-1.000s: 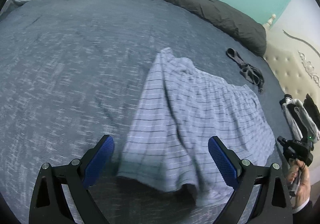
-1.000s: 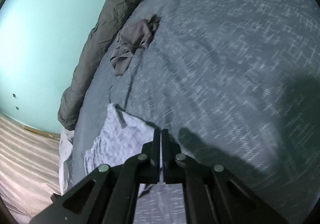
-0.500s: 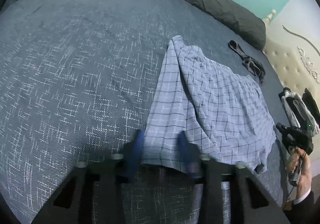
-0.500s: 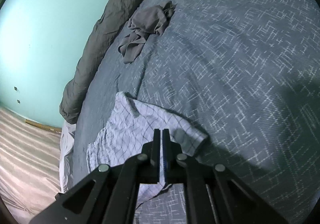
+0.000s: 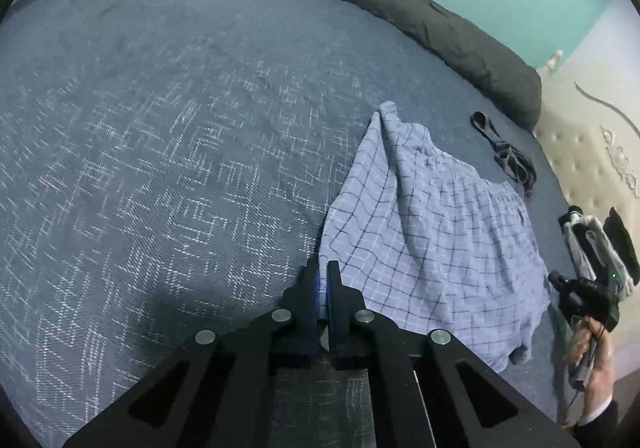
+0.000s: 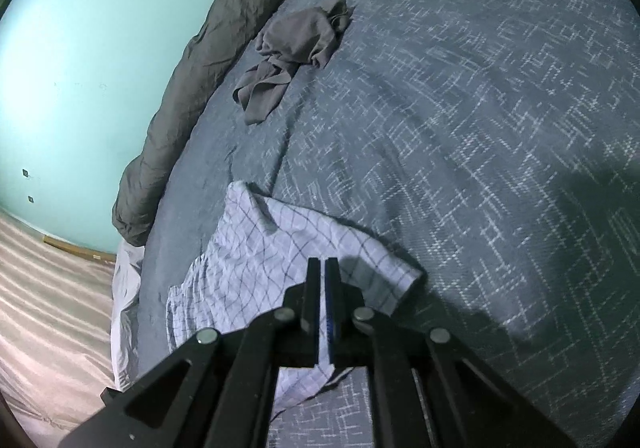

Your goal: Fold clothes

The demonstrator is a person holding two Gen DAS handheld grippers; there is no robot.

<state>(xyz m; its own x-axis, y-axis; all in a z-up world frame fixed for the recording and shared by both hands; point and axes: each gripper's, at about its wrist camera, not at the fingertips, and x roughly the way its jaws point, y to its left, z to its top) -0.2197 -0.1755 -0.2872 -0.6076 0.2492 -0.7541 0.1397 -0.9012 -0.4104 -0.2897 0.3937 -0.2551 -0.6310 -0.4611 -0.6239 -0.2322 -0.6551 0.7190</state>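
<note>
Checked shorts (image 5: 436, 232) lie spread on the near right part of the bed (image 5: 168, 136), well apart from the crumpled grey garment (image 6: 292, 52) near the rolled duvet (image 5: 400, 8) at the far edge. The left gripper (image 5: 323, 280) has just been closing and is now clenched on the near left hem corner of the shorts, cloth pinched between its pads. The right gripper (image 6: 323, 280) is likewise clenched on the shorts, with fabric hanging below its fingers at the near right edge; in the left view it shows at the far right, in the person's hand (image 5: 592, 352). Judged step: both near corners secured before a fold. To do it well, lift both corners evenly, keep the hem taut between the grippers, and carry it toward the far edge so the layers meet without creasing.
</note>
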